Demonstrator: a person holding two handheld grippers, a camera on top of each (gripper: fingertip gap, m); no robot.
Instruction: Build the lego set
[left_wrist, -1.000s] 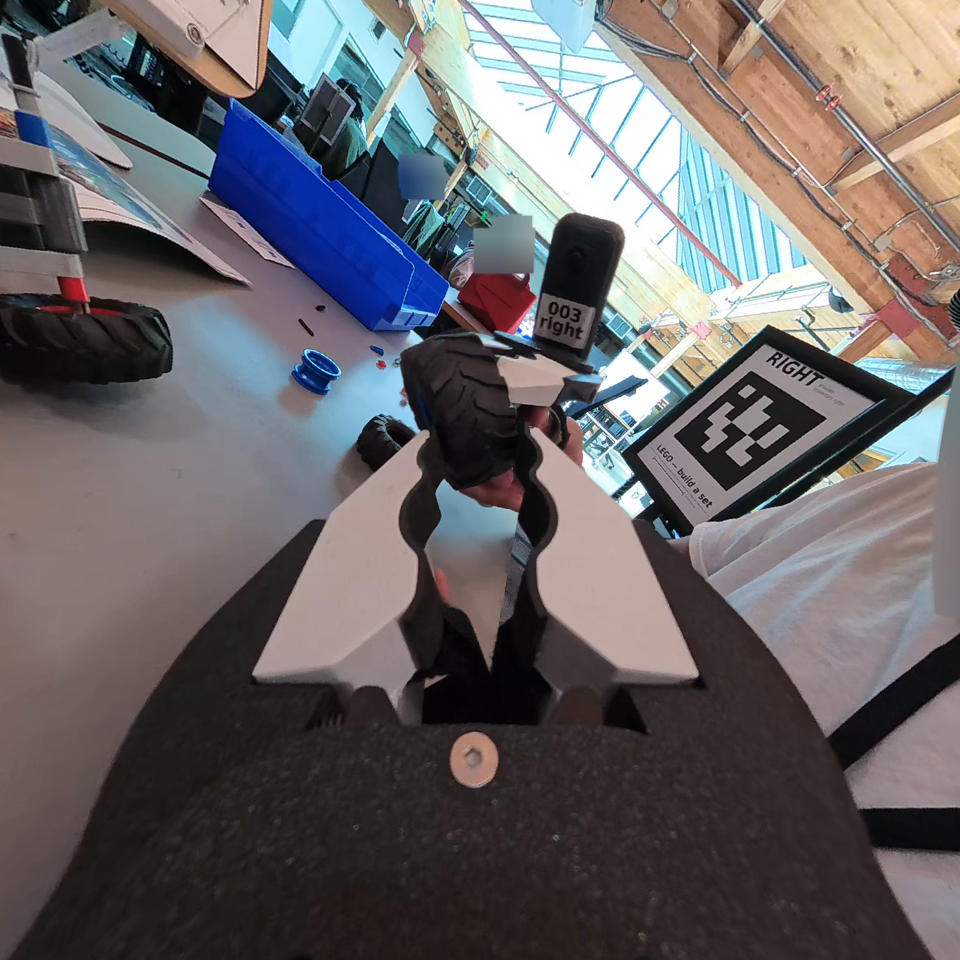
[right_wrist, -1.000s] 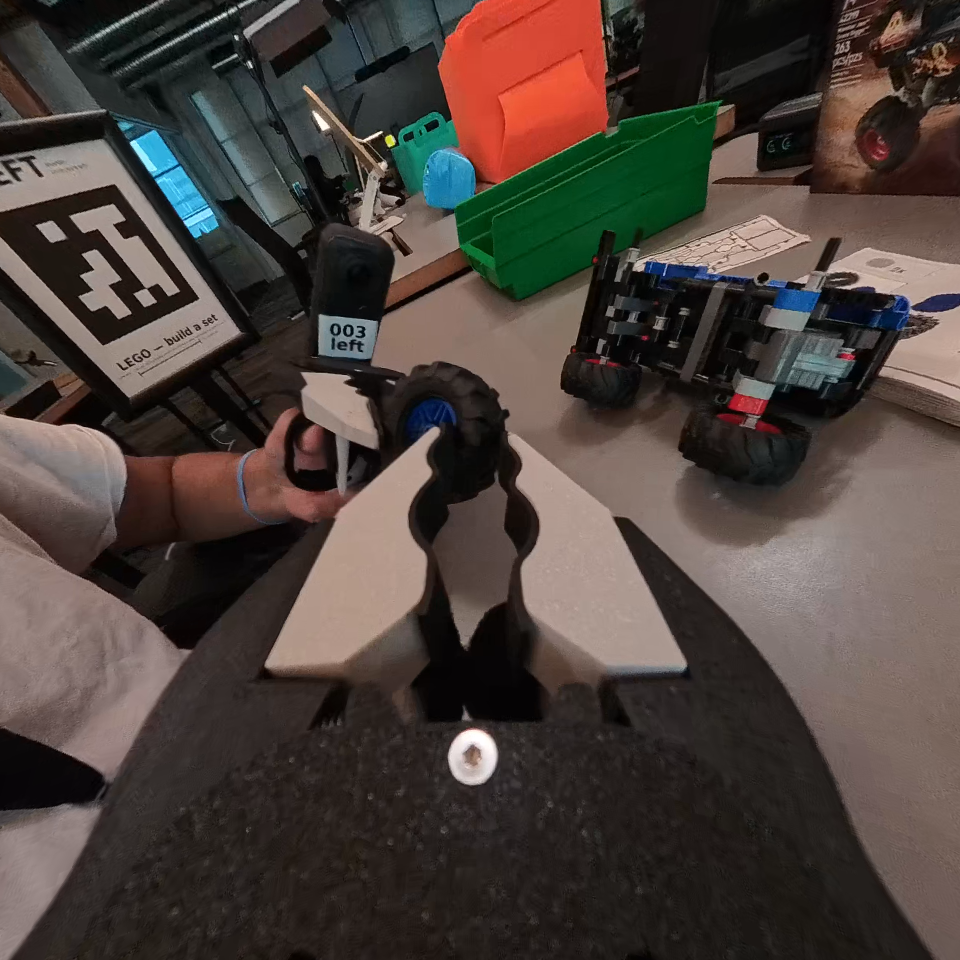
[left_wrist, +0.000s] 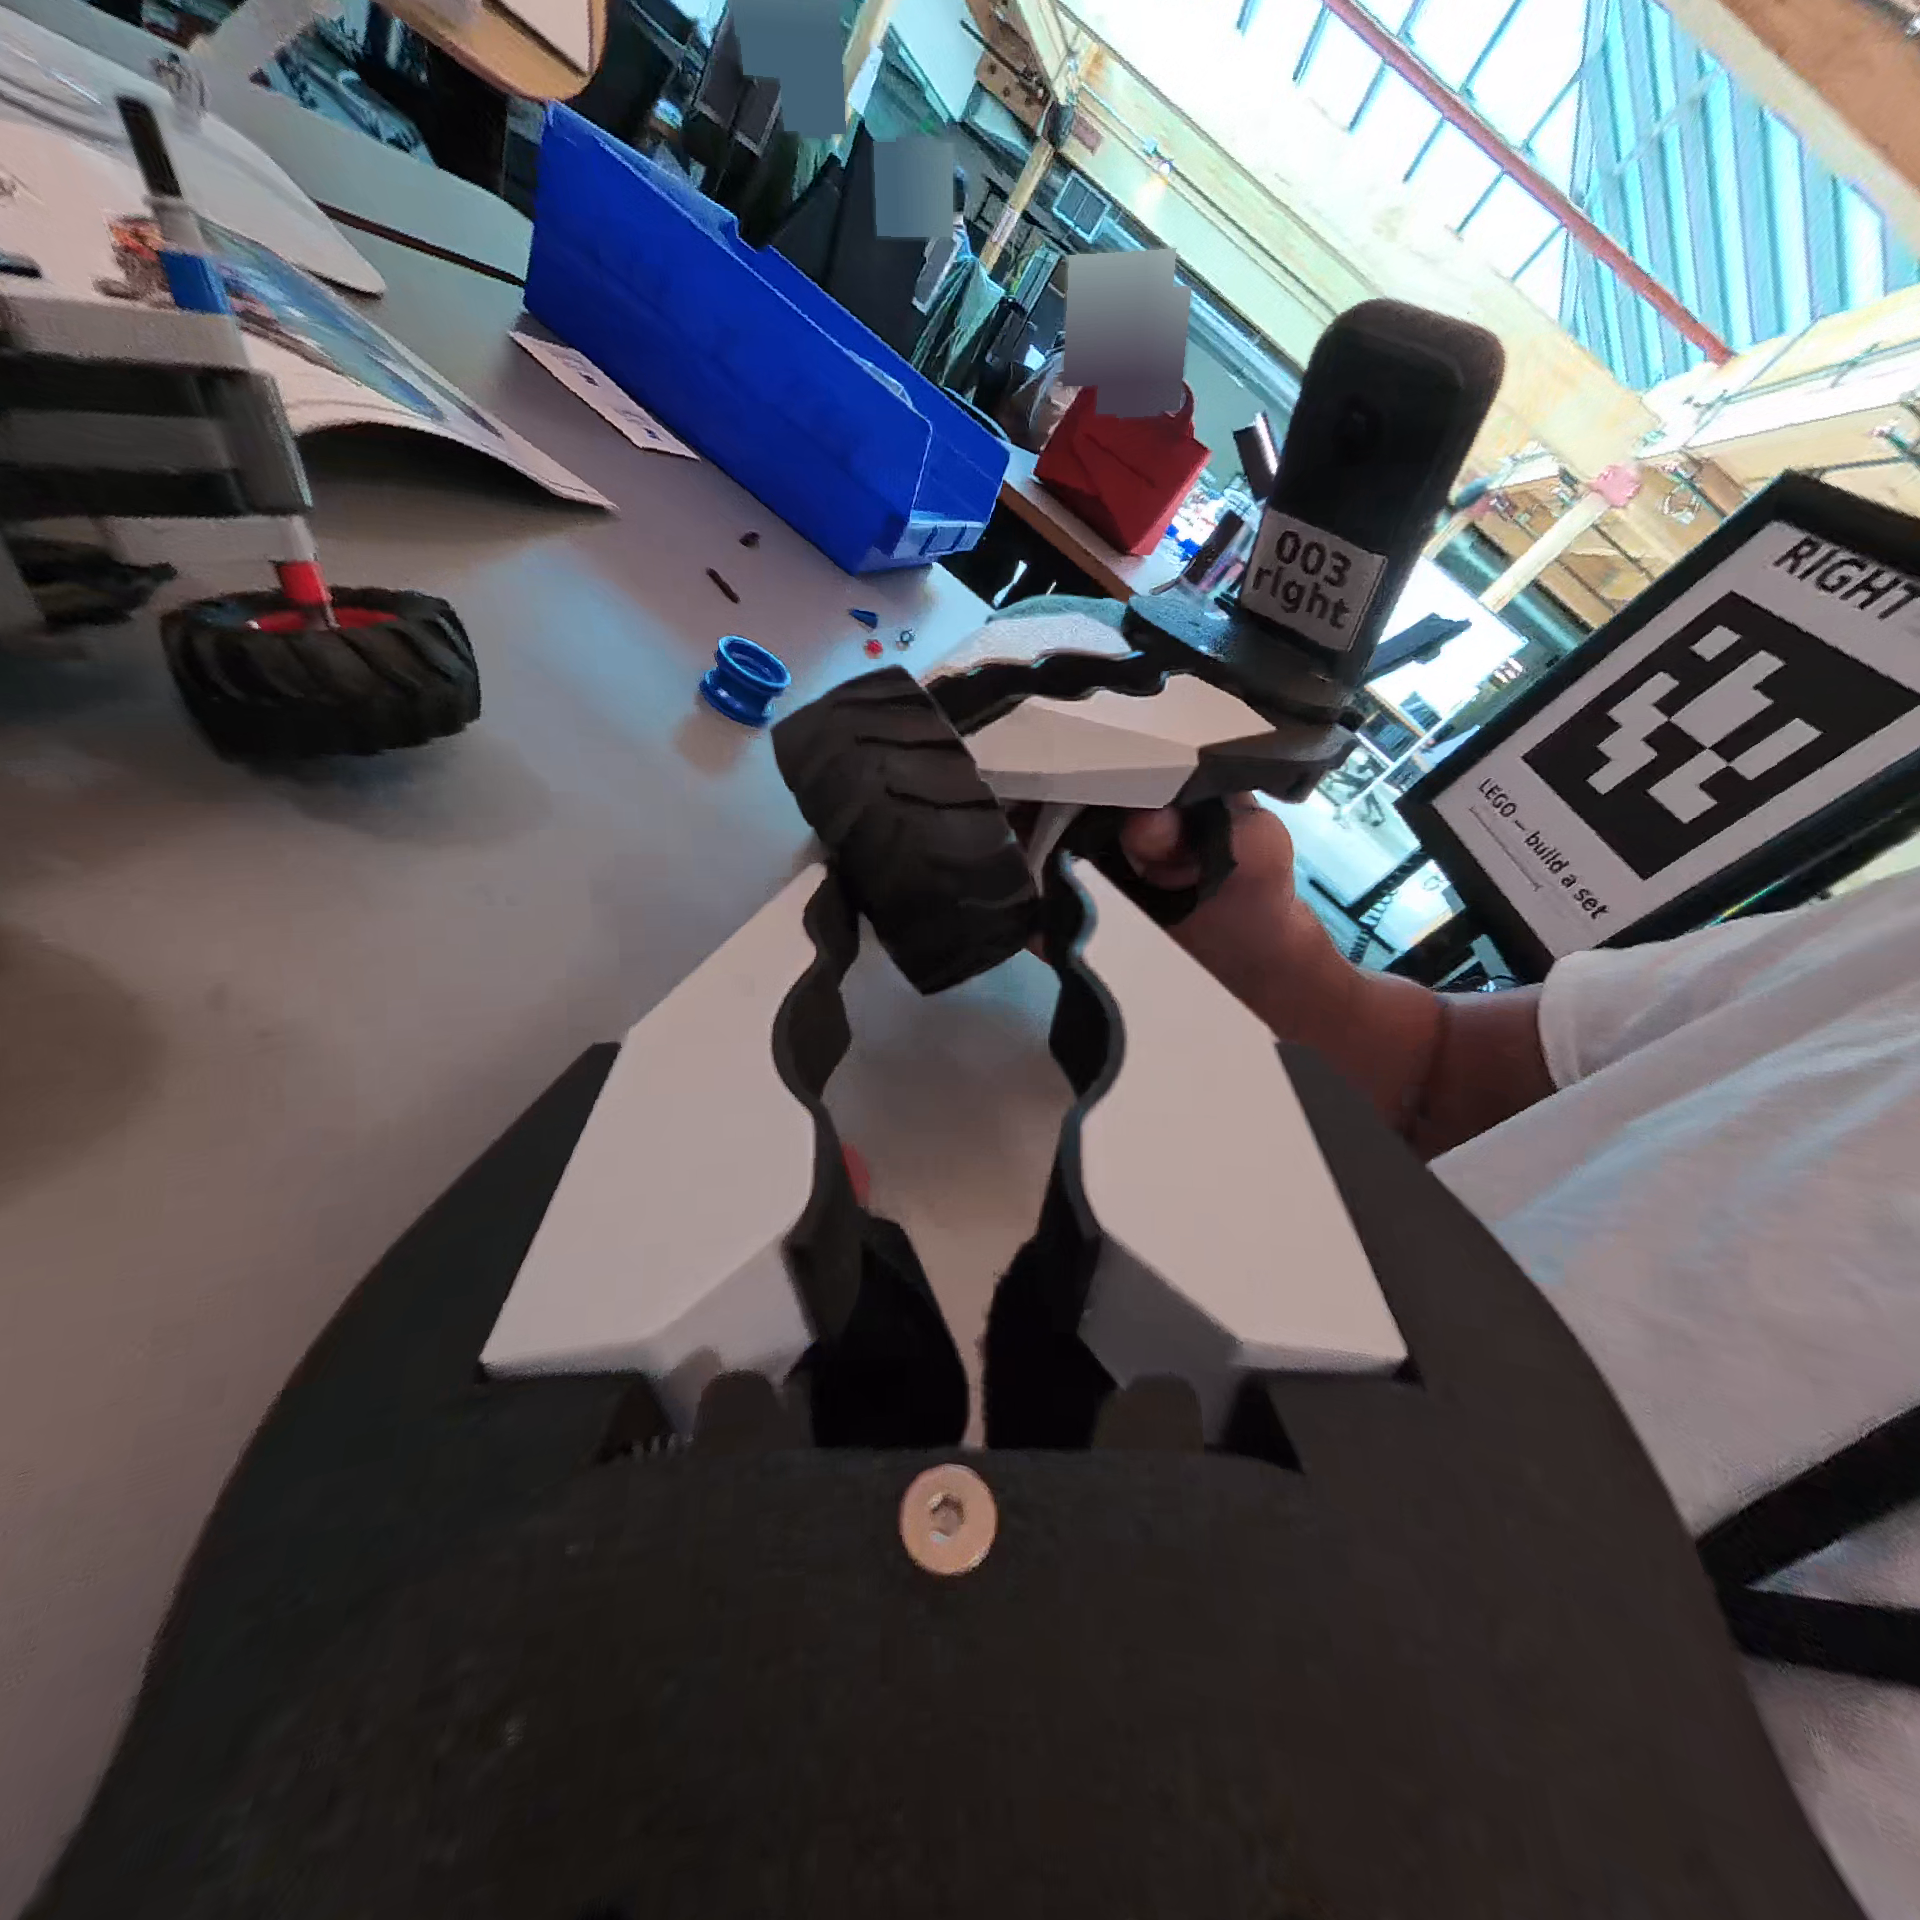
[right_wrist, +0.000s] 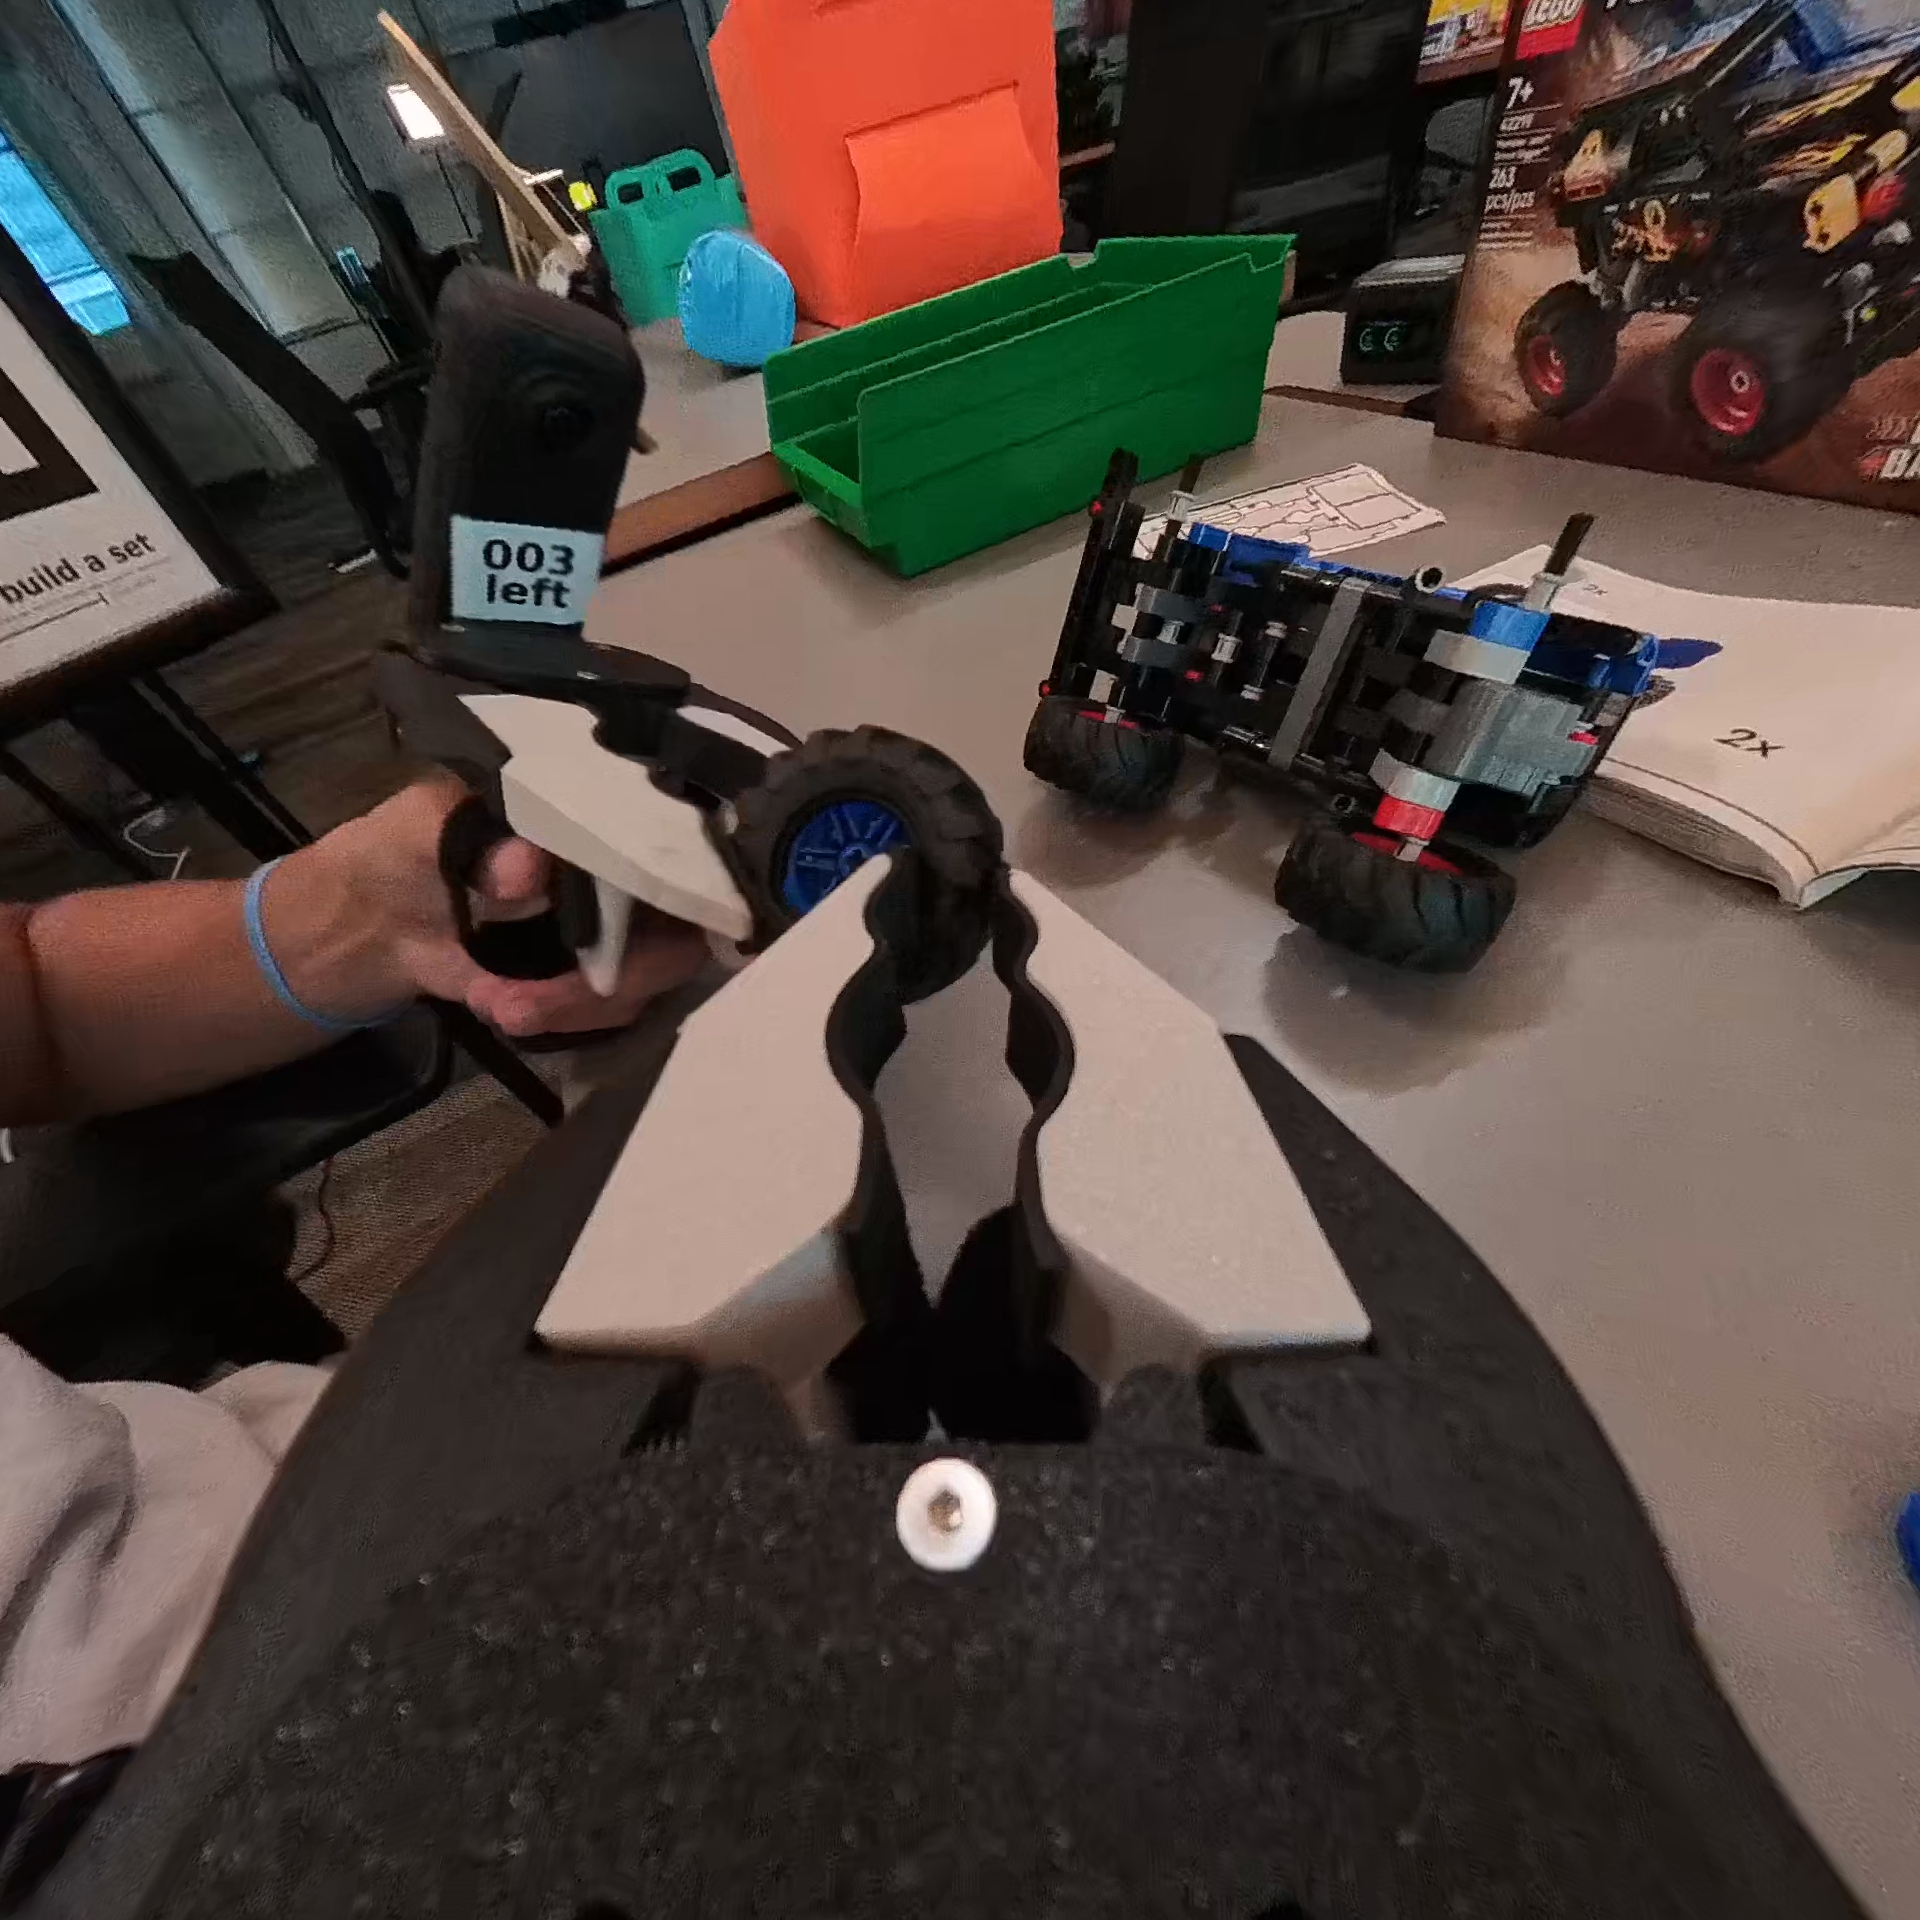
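Note:
A black tyre on a blue rim (right_wrist: 831, 842) is held in the air between both grippers; in the left wrist view only its black tread (left_wrist: 914, 831) shows. My left gripper (left_wrist: 945, 883) is shut on the tyre's sides. My right gripper (right_wrist: 943, 883) is shut on the tyre's edge, coming from the opposite side. Each gripper also shows in the other's view, the right gripper (left_wrist: 966, 727) and the left gripper (right_wrist: 748, 831). The part-built blue and black truck (right_wrist: 1351, 707) lies on its side on the grey table (right_wrist: 1455, 1195), with two red-rimmed wheels fitted.
A loose blue rim (left_wrist: 743, 681) and small parts (left_wrist: 873, 644) lie near a blue bin (left_wrist: 748, 353). A green bin (right_wrist: 1029, 395), the set's box (right_wrist: 1683, 260) and an open booklet (right_wrist: 1766, 727) stand behind the truck. A framed sign (left_wrist: 1683, 727) stands off the table. Left and right tips are no more than a few centimetres apart.
Both grippers stay shut on the tyre. The right gripper has tilted and now reaches the tyre more from the side; the tyre has turned with it. The truck has not moved.

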